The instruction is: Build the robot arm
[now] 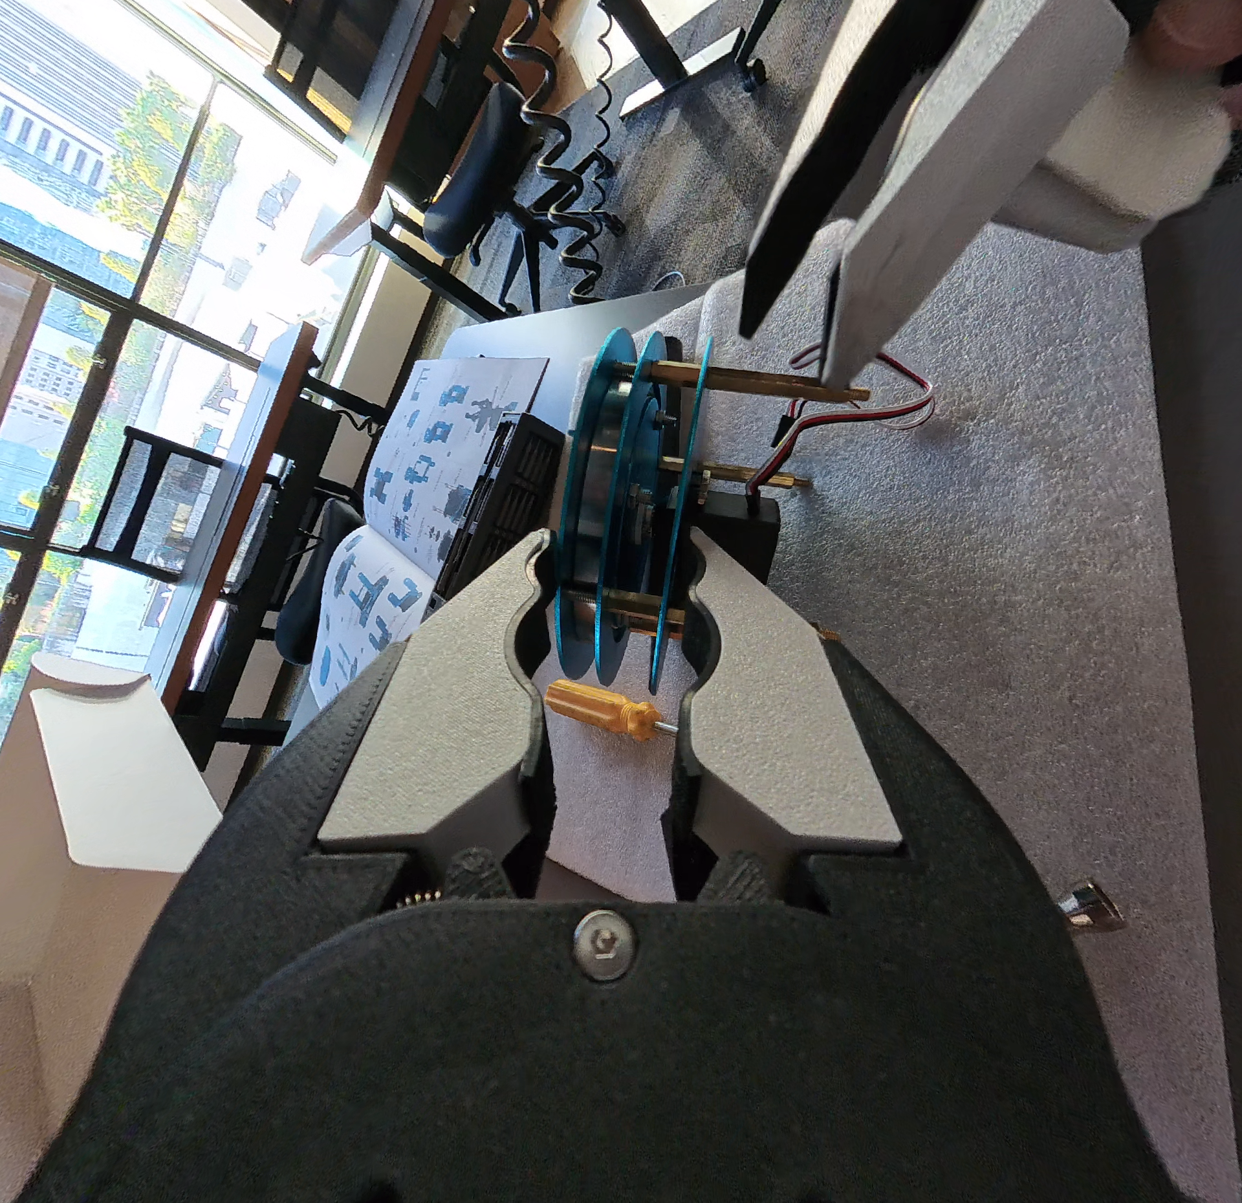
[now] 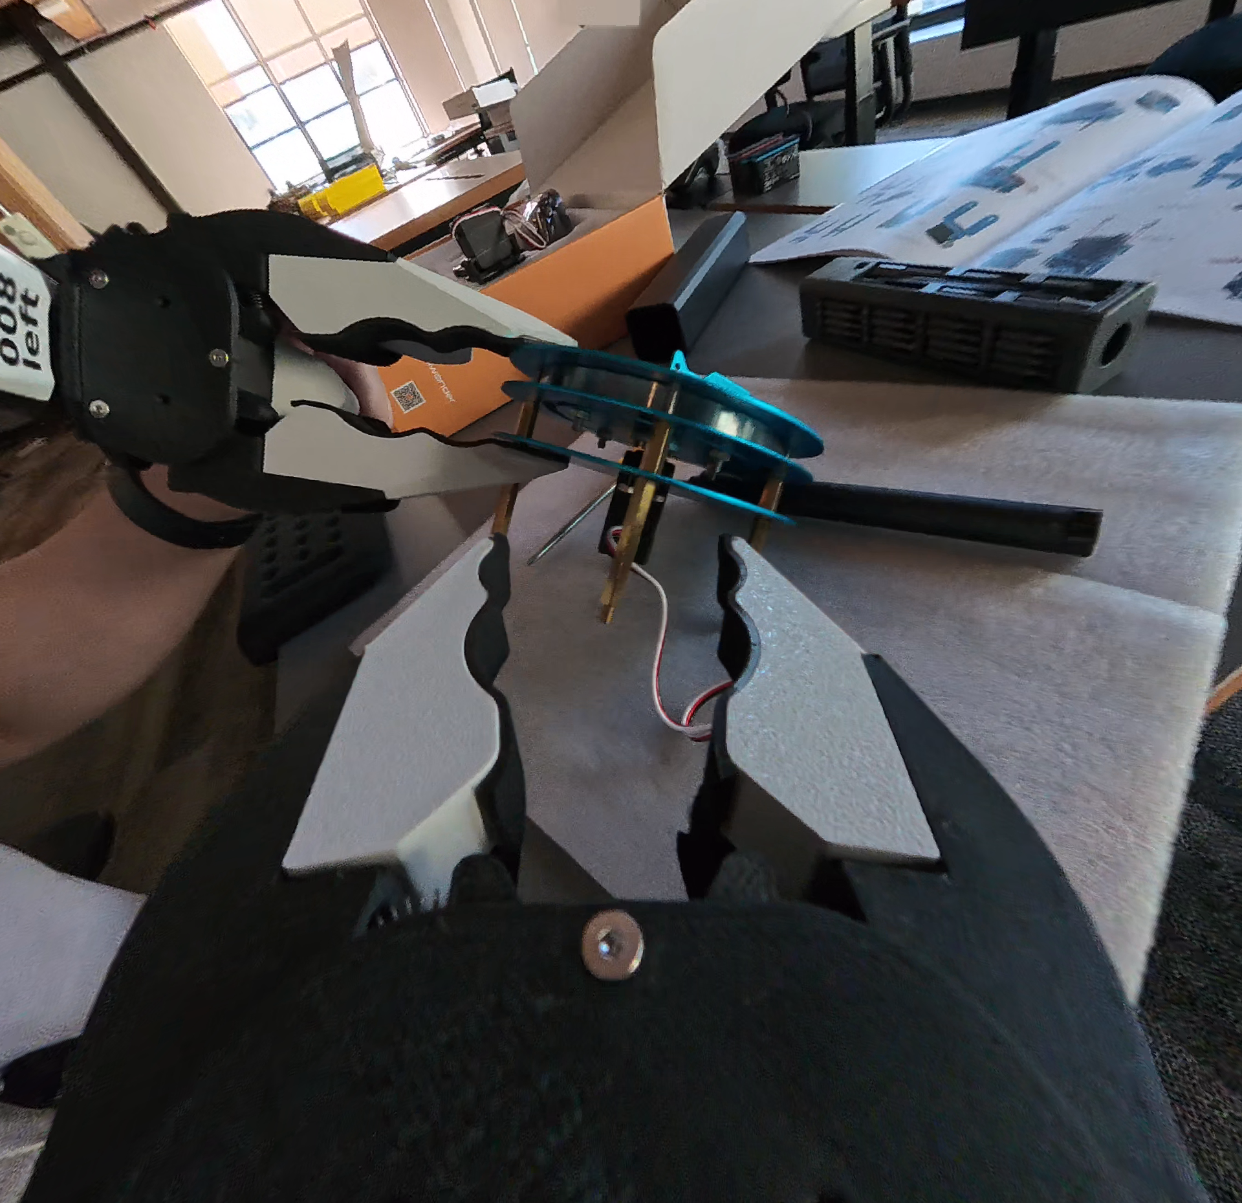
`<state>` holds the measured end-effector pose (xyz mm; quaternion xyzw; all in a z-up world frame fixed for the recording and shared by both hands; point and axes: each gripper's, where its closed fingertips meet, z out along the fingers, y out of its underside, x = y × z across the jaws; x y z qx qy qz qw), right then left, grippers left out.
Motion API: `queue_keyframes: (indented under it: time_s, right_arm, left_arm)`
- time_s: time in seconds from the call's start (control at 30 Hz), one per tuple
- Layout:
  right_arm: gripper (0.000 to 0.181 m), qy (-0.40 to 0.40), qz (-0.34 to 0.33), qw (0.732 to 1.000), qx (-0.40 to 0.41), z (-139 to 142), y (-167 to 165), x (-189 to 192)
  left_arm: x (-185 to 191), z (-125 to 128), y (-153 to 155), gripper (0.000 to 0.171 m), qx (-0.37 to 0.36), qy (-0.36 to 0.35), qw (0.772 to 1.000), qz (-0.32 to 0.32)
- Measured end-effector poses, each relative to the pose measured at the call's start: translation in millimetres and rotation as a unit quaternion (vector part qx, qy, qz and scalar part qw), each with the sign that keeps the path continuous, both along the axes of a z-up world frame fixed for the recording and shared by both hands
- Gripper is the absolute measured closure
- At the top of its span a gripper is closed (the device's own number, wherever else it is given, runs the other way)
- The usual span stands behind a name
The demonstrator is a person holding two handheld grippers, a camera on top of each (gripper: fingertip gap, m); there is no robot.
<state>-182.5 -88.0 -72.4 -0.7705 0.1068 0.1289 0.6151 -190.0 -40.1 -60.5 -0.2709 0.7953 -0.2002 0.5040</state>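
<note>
My left gripper (image 1: 618, 545) is shut on a blue disc assembly (image 1: 628, 498): three blue round plates joined by brass standoffs (image 1: 773, 384), held tilted above the grey foam mat (image 1: 1008, 599). In the right wrist view the left gripper (image 2: 537, 404) clamps the plates (image 2: 672, 418) from the left, one finger on top and one below. My right gripper (image 2: 611, 549) is open, with a hanging brass standoff (image 2: 622, 565) between its fingertips. It also shows in the left wrist view (image 1: 790, 354), close to a standoff's end. A black servo (image 1: 739, 518) with a red, white and black wire (image 2: 665, 666) hangs from the assembly.
An orange-handled screwdriver (image 1: 598, 707) lies on the mat under the plates. A black slotted case (image 2: 968, 330) and an open booklet (image 2: 1075, 182) lie behind. An open orange box (image 2: 571, 283) and a long black bar (image 2: 941, 515) are nearby. Desks and chairs stand beyond. One gripper's finger ends stand about 6 cm off the other's. About 10 cm separates my right fingertips from the long black bar (image 2: 941, 515).
</note>
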Motion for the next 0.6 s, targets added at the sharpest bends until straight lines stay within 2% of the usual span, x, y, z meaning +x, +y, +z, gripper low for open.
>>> queue_keyframes:
  time_s: [0.2, 0.47, 0.57, 0.6]
  right_arm:
    - [0.119, -0.015, -0.015, 0.999, -0.046, -16, 19, -6]
    - [0.134, 0.035, -0.013, 0.998, -0.054, -20, 42, 3]
    - [0.159, 0.021, 0.006, 0.997, -0.069, -24, 47, 2]
    - [0.163, 0.003, 0.003, 0.997, -0.071, -25, 47, 4]
  left_arm:
    - [-1, 2, 7, 0.139, -0.012, -0.026, 1.000, 0.014]
    - [-4, 3, 5, 0.140, -0.009, -0.046, 0.999, 0.005]
    - [-3, 3, 2, 0.141, 0.005, -0.053, 0.999, 0.000]
    - [-2, 3, 1, 0.141, 0.012, -0.055, 0.998, -0.002]
